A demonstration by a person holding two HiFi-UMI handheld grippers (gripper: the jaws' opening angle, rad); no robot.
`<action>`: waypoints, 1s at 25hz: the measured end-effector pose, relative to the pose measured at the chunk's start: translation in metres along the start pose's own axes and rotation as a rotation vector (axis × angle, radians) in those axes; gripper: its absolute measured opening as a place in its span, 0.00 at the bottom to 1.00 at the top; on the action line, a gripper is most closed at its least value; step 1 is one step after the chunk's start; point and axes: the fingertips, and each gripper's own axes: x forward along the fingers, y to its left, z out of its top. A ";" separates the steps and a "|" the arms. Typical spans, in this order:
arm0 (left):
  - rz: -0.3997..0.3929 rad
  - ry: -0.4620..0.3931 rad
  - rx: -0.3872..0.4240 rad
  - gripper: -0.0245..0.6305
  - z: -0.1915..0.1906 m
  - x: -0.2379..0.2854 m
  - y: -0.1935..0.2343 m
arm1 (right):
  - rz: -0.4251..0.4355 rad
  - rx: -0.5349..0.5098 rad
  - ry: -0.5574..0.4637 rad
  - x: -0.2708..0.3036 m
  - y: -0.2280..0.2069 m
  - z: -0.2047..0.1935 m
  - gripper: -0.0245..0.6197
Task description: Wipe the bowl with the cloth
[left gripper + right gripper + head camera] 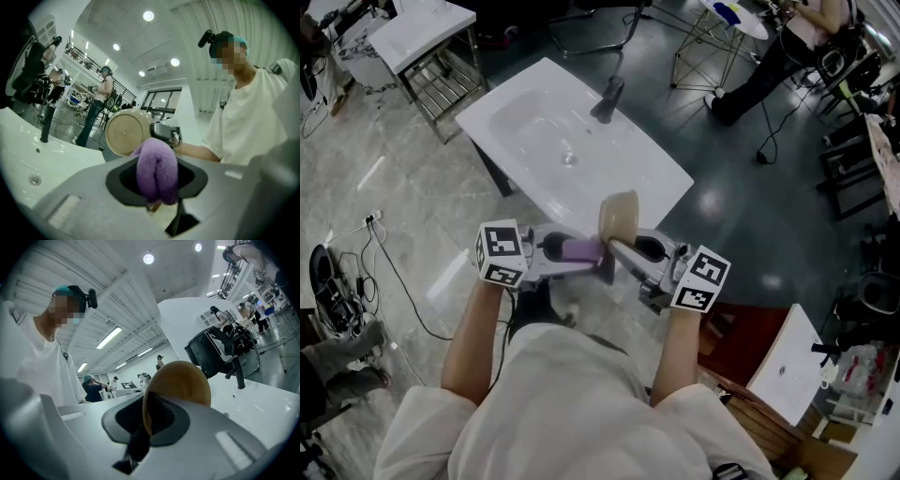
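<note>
Nearest the head cam: white shirt (572,403) and two bare forearms reaching fwd, each hand w/ a gripper. We see the left gripper (592,255) pointing level toward the right one, its jaws pinching a folded purple cloth (157,171). The plush wad bulges out fwd between them. The right gripper (617,247) points back at it, jaws closed on the rim of a tan bowl (180,383), which stands on edge above the jaws – not resting on anything.

In the left gripper view one round face of the bowl is turned toward the cloth; we can't tell if it's the inside or the underside. The cloth sits just beside the bowl's lower edge. Whether they touch, we can't say.

Both tools meet in mid-air over the near corner of a white basin (581,159) w/ a dark faucet (607,98) at its far side – bowl and cloth are apart from its surface. Beyond, a second white basin (422,33) on a metal frame at far left, and a person (769,56) standing at far right on the grey floor (750,206).
</note>
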 end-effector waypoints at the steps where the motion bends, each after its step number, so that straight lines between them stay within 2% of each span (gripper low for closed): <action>1: -0.001 -0.002 0.001 0.22 0.001 0.000 0.000 | -0.019 -0.002 0.017 0.001 -0.003 -0.003 0.06; 4: 0.006 -0.006 0.009 0.22 0.004 0.000 0.001 | -0.077 -0.007 0.067 0.001 -0.013 -0.013 0.06; 9: 0.063 -0.034 0.061 0.22 0.018 -0.006 0.004 | -0.122 0.040 0.074 -0.006 -0.024 -0.020 0.06; 13: 0.137 -0.130 0.073 0.22 0.040 -0.017 0.015 | -0.111 0.057 0.126 -0.009 -0.023 -0.031 0.06; 15: 0.194 -0.163 0.085 0.22 0.050 -0.022 0.024 | -0.084 0.066 0.118 -0.009 -0.018 -0.033 0.06; 20: 0.352 -0.053 0.185 0.22 0.051 -0.025 0.049 | -0.038 0.114 0.018 -0.009 -0.012 -0.024 0.06; 25: 0.413 0.052 0.236 0.22 0.042 -0.020 0.056 | 0.003 0.148 -0.092 -0.017 -0.007 -0.003 0.06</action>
